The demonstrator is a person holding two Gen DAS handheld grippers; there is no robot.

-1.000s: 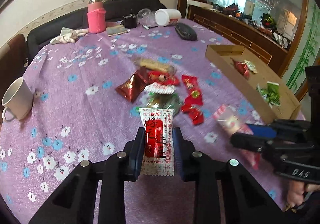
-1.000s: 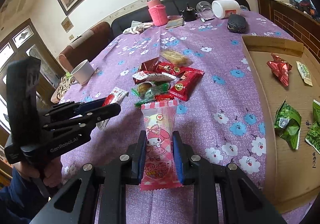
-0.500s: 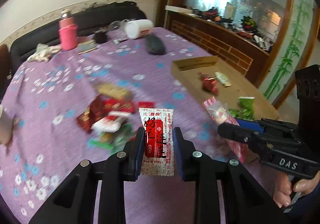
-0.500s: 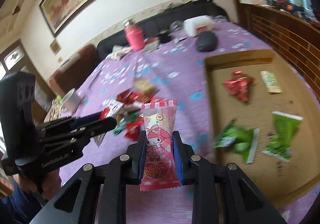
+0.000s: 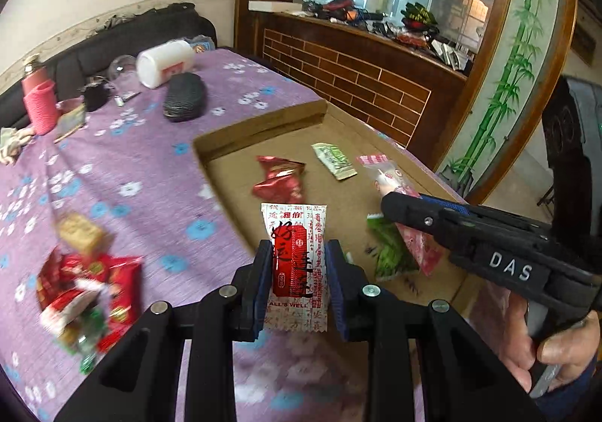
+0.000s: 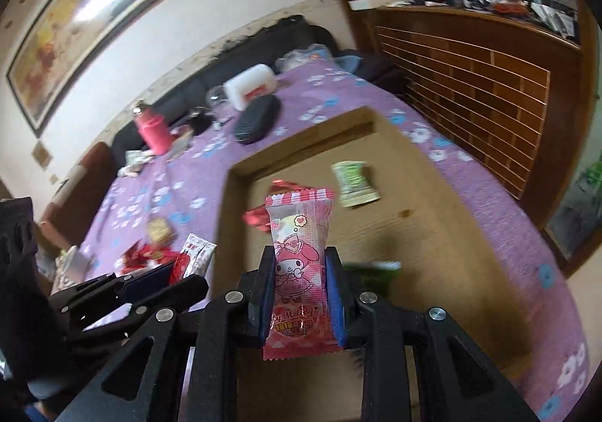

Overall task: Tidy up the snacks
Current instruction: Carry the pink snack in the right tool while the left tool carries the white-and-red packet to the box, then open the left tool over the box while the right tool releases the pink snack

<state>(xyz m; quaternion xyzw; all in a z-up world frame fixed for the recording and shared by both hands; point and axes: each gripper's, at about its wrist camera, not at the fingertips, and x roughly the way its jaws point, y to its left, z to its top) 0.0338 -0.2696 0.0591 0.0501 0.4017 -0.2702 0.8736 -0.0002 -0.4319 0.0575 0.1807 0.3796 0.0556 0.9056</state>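
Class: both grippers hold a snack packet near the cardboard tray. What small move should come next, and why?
Probably lower the right gripper a little and open it. Its pink packet already hangs above the cardboard tray, where a red packet and a pale green packet lie. The left gripper, shut on the white and red packet, is only at the tray's edge.

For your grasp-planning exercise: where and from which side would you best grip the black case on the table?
Grip the black case across its narrow width at mid-length, coming from above. It lies flat on the tablecloth, long and rounded, with its long sides free.
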